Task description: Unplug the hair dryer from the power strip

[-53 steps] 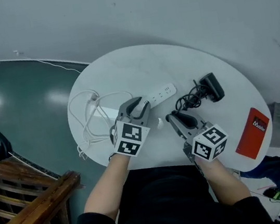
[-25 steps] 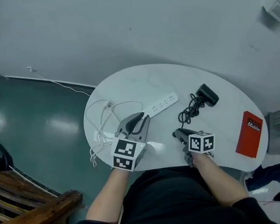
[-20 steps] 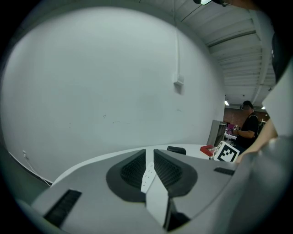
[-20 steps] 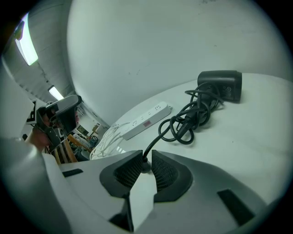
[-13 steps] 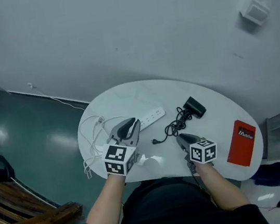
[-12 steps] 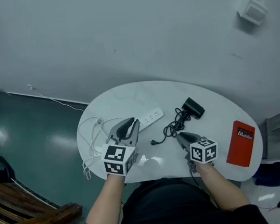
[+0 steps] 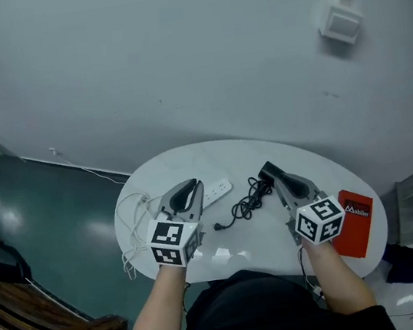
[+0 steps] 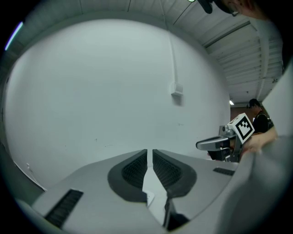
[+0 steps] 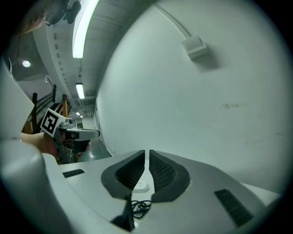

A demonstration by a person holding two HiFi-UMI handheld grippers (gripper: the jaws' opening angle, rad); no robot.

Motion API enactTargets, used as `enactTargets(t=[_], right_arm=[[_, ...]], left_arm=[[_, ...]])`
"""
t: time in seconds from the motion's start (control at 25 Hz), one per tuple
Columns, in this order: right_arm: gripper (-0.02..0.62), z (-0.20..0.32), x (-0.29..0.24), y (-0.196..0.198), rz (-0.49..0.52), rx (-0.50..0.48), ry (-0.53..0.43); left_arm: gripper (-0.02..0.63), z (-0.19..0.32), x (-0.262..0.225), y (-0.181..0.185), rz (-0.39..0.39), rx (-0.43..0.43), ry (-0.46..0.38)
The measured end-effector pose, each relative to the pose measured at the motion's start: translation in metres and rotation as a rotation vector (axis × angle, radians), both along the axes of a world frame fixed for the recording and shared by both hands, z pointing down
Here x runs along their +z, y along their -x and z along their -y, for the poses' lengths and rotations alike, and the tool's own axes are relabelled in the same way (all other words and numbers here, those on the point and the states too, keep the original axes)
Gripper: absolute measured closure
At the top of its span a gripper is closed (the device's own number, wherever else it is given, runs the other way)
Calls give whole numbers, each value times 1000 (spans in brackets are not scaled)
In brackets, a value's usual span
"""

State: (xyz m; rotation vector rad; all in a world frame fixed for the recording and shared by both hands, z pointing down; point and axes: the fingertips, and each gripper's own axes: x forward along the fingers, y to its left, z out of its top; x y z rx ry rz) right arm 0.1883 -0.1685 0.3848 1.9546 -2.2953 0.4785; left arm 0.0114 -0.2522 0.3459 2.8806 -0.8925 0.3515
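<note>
We hold both grippers above the near edge of the white oval tabletop, pointing away from us toward the grey wall.

The left gripper hangs over the left half of the tabletop. Its jaws are closing: only a narrow slit remains between the ribbed pads, and nothing sits in it. Through the slit in the left gripper view we see only wall and a strip of tabletop.

The right gripper hangs over the right half. Its jaws are all but together, with a hairline of light between the pads, and they hold nothing. Below them, the right gripper view shows the end of the strip and a loop of cord lying on the tabletop.

The white strip lies near the middle of the tabletop, just beside the left gripper's tip in the head view. The black dryer lies to the right of it, mostly hidden under the right gripper, with only its far end showing. Its black cord is bunched between the two grippers. The plug lies loose on the tabletop, in front of the strip and clear of its sockets.

A white cable loops over the left edge of the tabletop. A red box lies flat at the right edge, just beside the right gripper's marker cube.
</note>
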Motion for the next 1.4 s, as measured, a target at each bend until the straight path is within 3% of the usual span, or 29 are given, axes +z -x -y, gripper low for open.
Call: enactTargets(t=[0.4, 0.52, 0.8, 1.04, 1.4], right_arm=[[557, -29, -111, -6, -66, 8, -302], [557, -41, -128, -8, -78, 21, -355], [561, -50, -145, -27, -125, 99, -387], [561, -54, -133, -26, -126, 92, -360], [561, -53, -122, -28, -90, 103, -341]], left_arm=[[566, -23, -70, -21, -95, 10, -105], [566, -27, -84, -20, -128, 6, -128], [568, -23, -98, -8, -156, -23, -146], [569, -16, -84, 9, -150, -75, -113], [569, -22, -78, 2, -140, -62, -105]])
